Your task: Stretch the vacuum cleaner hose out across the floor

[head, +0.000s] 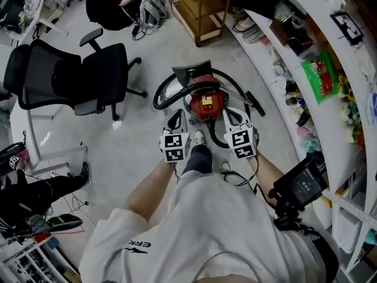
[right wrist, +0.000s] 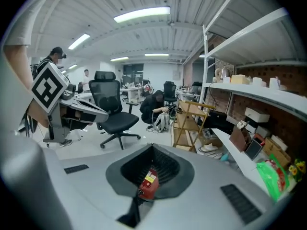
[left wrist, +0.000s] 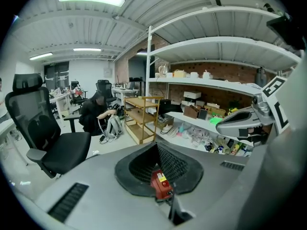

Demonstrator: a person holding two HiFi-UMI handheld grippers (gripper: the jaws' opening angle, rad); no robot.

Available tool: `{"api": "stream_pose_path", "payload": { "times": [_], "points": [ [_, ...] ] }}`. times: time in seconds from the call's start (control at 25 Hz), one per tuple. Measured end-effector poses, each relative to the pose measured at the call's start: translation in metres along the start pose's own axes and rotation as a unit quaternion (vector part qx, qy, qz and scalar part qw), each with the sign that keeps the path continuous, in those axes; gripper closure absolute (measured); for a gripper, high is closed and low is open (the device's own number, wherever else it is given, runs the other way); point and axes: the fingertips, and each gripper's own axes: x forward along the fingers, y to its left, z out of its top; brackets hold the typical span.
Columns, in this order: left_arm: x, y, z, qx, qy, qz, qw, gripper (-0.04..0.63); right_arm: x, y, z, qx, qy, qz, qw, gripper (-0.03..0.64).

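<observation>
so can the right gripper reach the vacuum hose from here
Likely yes: the hose lies coiled around the red vacuum cleaner on the floor ahead of the right gripper, nothing between, but its jaws are shut.

Grey floor (head: 141,152), black office chair (head: 70,75), wooden cart (head: 200,5), white shelves (head: 306,58).

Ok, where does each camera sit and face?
Head view: on the person's head, steeply down at the red vacuum cleaner; torso, forearms, left tongs, right tongs show.
Left gripper view: on the left tongs, along shut jaws toward the shelves; right tongs at right.
Right gripper view: on the right tongs, same heading; left tongs at left.
Shared by all: vacuum cleaner, office chair.
</observation>
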Motion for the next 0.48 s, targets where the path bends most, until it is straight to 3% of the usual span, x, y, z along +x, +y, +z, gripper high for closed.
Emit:
{"api": "stream_pose_path", "payload": {
  "times": [0.48],
  "points": [
    [0.091,0.058,-0.039,0.030,0.070,-0.032,0.9966,0.594,0.108,-0.008,-0.017,-0.010,0.059,0.006,0.998,0.615]
  ]
}}
